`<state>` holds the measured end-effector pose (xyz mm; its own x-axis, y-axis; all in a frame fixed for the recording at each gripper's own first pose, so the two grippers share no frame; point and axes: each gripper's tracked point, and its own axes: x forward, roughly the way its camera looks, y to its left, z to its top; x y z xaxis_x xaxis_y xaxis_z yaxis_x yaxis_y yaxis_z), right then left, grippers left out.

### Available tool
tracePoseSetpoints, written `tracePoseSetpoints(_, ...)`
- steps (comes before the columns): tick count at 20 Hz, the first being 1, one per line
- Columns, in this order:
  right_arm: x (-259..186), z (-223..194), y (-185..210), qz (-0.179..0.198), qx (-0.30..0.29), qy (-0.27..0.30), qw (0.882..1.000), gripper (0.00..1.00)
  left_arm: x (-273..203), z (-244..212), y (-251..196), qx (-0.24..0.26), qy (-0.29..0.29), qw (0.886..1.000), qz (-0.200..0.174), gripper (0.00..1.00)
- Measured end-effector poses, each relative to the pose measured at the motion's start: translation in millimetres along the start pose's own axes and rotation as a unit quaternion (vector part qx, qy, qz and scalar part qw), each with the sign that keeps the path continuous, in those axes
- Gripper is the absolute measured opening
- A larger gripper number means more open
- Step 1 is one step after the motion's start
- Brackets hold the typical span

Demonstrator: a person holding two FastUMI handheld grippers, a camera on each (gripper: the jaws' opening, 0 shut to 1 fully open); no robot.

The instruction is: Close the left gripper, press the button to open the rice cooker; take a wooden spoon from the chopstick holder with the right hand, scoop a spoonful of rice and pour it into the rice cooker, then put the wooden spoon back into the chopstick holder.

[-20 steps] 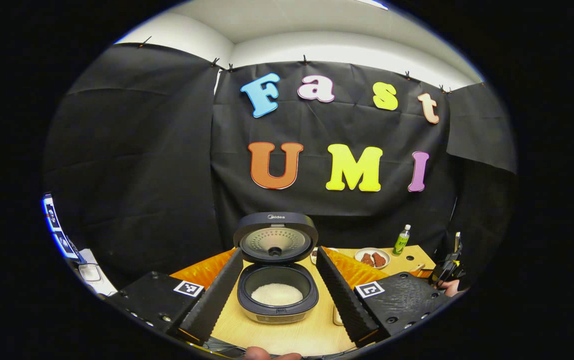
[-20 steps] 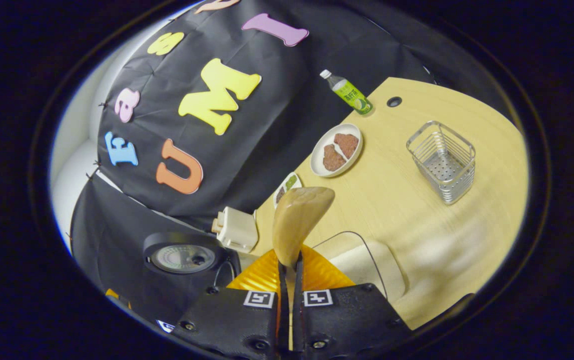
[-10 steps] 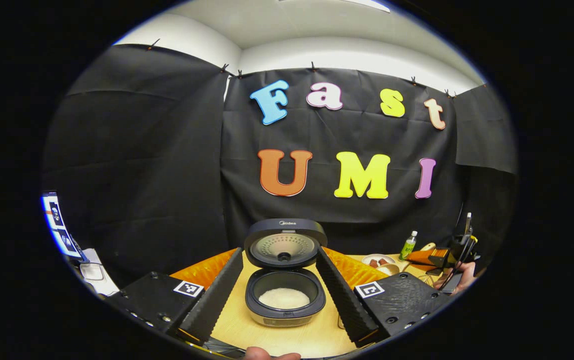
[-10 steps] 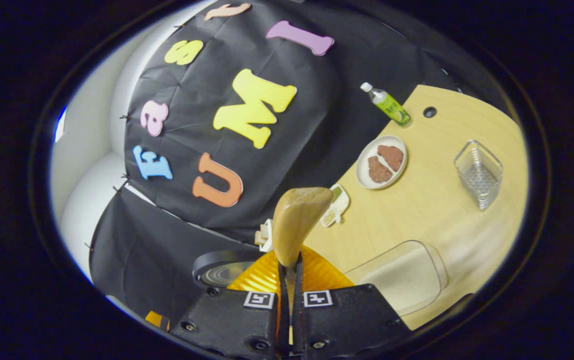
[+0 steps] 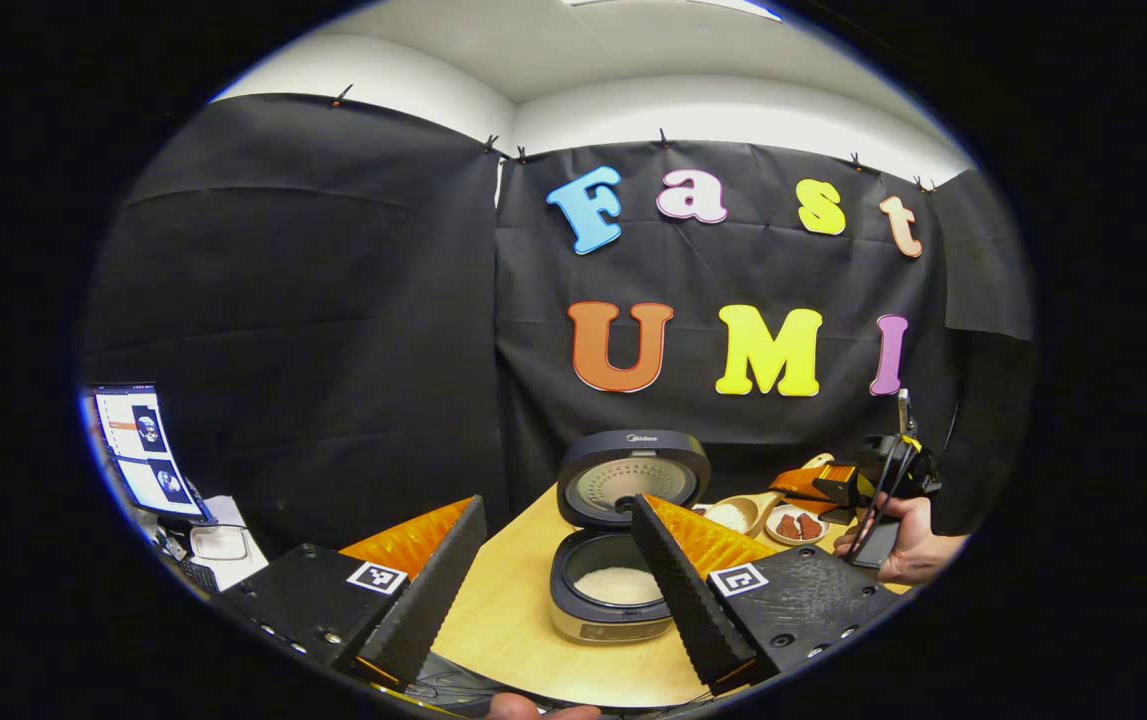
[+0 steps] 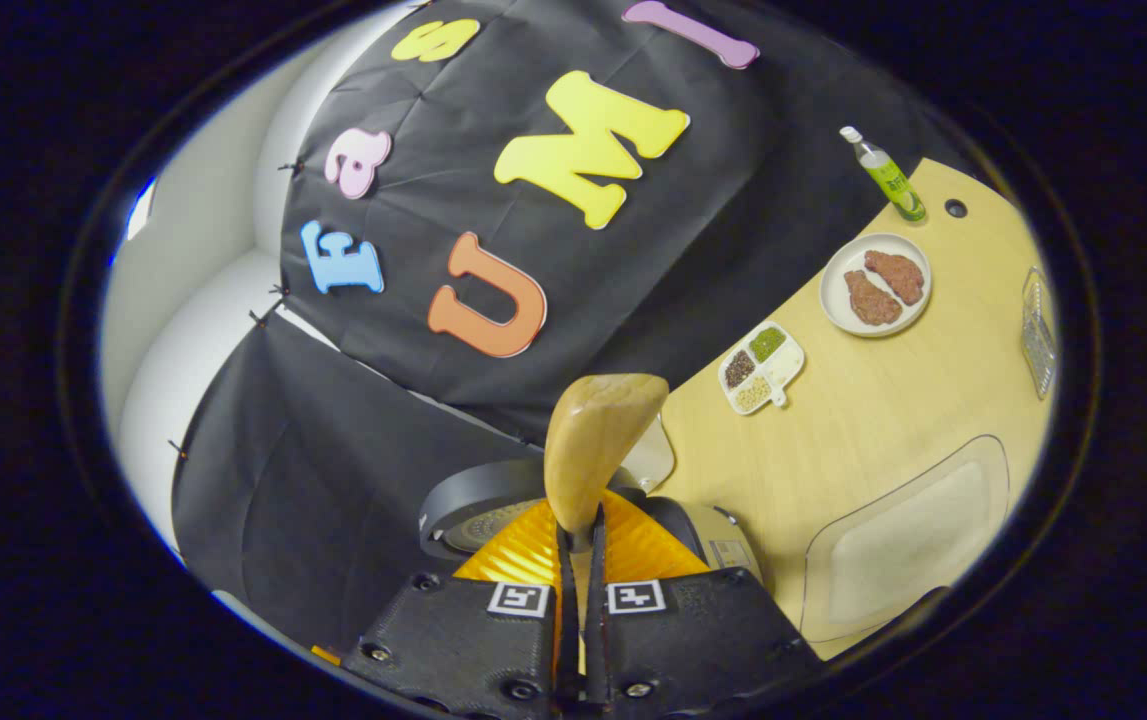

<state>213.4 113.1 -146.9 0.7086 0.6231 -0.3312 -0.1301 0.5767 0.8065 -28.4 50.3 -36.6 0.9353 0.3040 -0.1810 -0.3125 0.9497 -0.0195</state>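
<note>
My light wooden table point(image 6: 893, 420) fills the right half of the right gripper view. At lower centre of the left gripper view stands the dark round rice cooker point(image 5: 605, 600), lid upright, white rice lying in its inner pot. A clear rectangular tray point(image 6: 908, 535) of white rice sits at lower right of the right gripper view. Above it lie a round white plate point(image 6: 876, 285) bearing two brown pieces and a small white divided dish point(image 6: 761, 367) of green, dark and pale grains. The wire chopstick holder point(image 6: 1037, 335) is cut by the right edge; a green bottle point(image 6: 888, 180) stands at upper right.

My left gripper point(image 5: 553, 575) stands with jaws spread wide. My right gripper point(image 6: 581, 560) is clenched on the handle of the pale wooden spoon point(image 6: 598, 440).

Compared with half a second ago, the cooker has slid right of centre in the left gripper view, and the spoon has come close beside its lid. In the right gripper view the chopstick holder has drifted to the edge.

The left gripper view shows rice in the spoon's bowl, held by the right gripper; the right gripper view presents the bowl's underside.
</note>
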Motion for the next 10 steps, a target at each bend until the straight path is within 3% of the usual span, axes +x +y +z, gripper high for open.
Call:
tracePoseSetpoints(5, 36, -39, 15, -0.014, -0.066, 0.026, 0.997, 0.08, -13, -3, 26, -0.002, 0.004, 1.000, 0.026, 0.95)
tracePoseSetpoints(10, 50, -66, 23, -0.038, -0.171, 0.025, 0.984, 0.07, -22, -12, 48, -0.007, 0.017, 0.999, 0.045, 0.95)
